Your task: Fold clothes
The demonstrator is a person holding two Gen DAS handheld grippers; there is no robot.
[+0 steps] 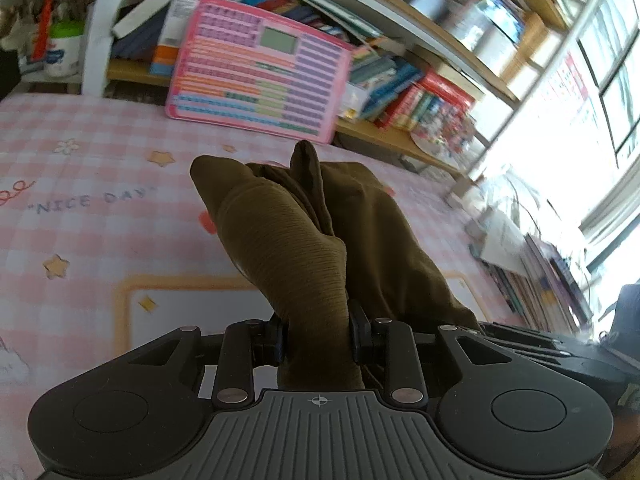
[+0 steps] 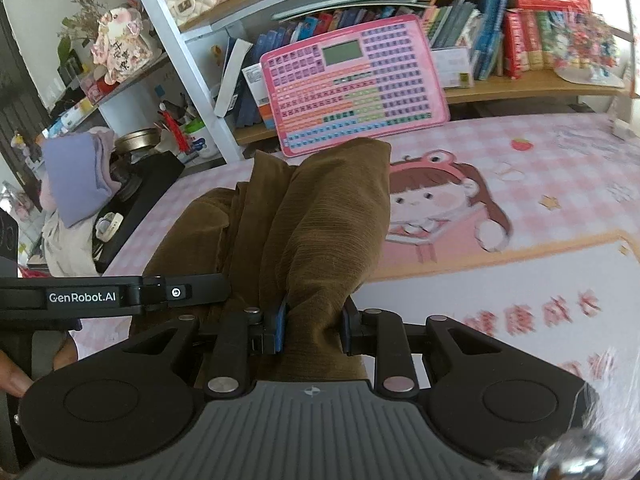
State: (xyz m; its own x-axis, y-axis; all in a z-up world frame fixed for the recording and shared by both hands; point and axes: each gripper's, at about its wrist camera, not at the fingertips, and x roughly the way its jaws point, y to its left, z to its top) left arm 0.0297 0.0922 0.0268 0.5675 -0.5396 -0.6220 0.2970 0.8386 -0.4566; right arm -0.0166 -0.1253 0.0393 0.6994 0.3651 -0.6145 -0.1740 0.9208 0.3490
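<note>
An olive-brown ribbed garment [image 1: 304, 240] is bunched up and lifted over the pink checked table mat [image 1: 100, 208]. My left gripper [image 1: 318, 340] is shut on a thick fold of it. In the right wrist view the same garment [image 2: 320, 224] hangs forward from my right gripper [image 2: 314, 328], which is shut on another bunch of it. The left gripper's body [image 2: 100, 296] shows at the left of the right wrist view, close beside the cloth. The cloth hides the fingertips of both grippers.
A pink toy keyboard board [image 2: 354, 84] leans on the bookshelf behind the mat, also in the left wrist view [image 1: 256, 68]. Books [image 2: 520, 36] fill the shelves. A purple cloth [image 2: 76, 176] and black box [image 2: 140, 200] sit at left. Stacked books [image 1: 536, 272] line the right.
</note>
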